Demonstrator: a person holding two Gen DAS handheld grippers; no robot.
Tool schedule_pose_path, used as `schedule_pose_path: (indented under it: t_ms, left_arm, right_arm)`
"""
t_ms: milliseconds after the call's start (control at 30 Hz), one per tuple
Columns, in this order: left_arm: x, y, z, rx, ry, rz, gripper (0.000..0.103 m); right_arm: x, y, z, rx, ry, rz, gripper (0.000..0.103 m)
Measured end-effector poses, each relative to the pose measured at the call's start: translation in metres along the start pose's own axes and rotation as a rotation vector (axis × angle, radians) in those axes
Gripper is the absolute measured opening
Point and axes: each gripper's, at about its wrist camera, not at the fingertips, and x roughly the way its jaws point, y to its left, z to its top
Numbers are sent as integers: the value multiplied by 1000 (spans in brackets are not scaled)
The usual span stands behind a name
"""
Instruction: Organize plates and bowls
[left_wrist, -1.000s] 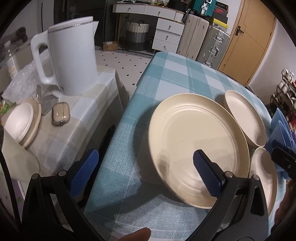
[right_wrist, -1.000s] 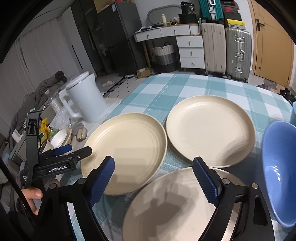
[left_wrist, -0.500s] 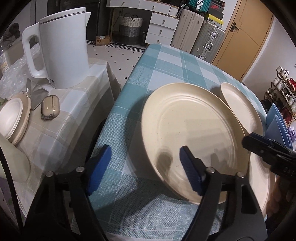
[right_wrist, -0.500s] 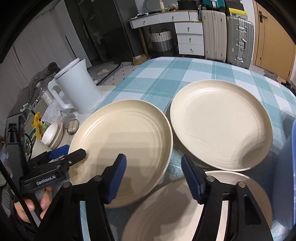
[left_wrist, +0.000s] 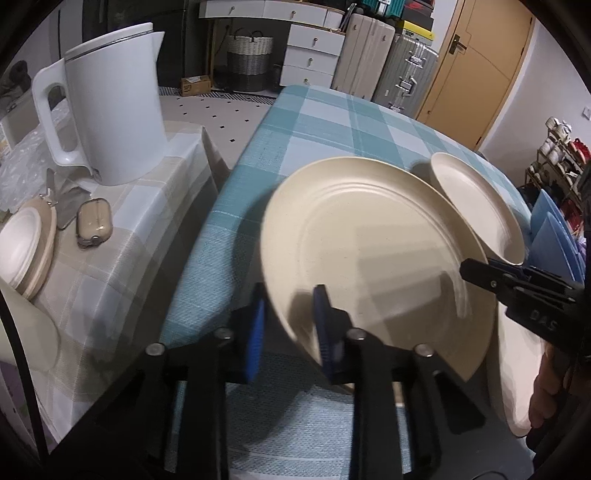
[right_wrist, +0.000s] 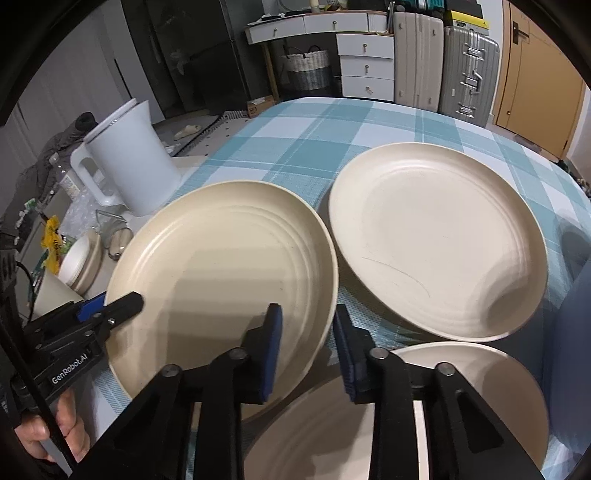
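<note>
A cream plate (left_wrist: 373, 258) (right_wrist: 229, 273) is held at opposite rims by both grippers and sits tilted, raised off the checked table (left_wrist: 332, 122). My left gripper (left_wrist: 288, 332) is shut on its near rim; it also shows in the right wrist view (right_wrist: 110, 310). My right gripper (right_wrist: 306, 350) is shut on the plate's right rim; it also shows in the left wrist view (left_wrist: 480, 273). A second cream plate (right_wrist: 436, 240) (left_wrist: 476, 206) lies behind. A third cream plate (right_wrist: 369, 413) lies under my right gripper.
A white kettle (left_wrist: 110, 107) (right_wrist: 129, 166), a small case (left_wrist: 92, 223) and stacked cream dishes (left_wrist: 26, 247) stand on a side table to the left. Blue bowls (left_wrist: 554, 236) sit at the right edge. Suitcases and drawers stand behind the table.
Both grippers have closed from wide open onto opposite rims of the cream plate. The plate has lifted and tilted off the table.
</note>
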Motion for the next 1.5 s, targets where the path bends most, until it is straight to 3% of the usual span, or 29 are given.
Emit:
schedule_pose_path:
  t_ms: [167,833,1500]
  left_arm:
    - [-1,2,-1,-10,-6,-3,17]
    - [-32,-9,1,24,-77,-7,17]
    - [-72,-80,-13,155,-115,-107,17]
  right_arm:
    - [-1,-2,-1,17,-9,-23,15]
    - [-38,3,-6,11,-70,-61,15]
    - [-122,-34,-51,121,-166,-134,15]
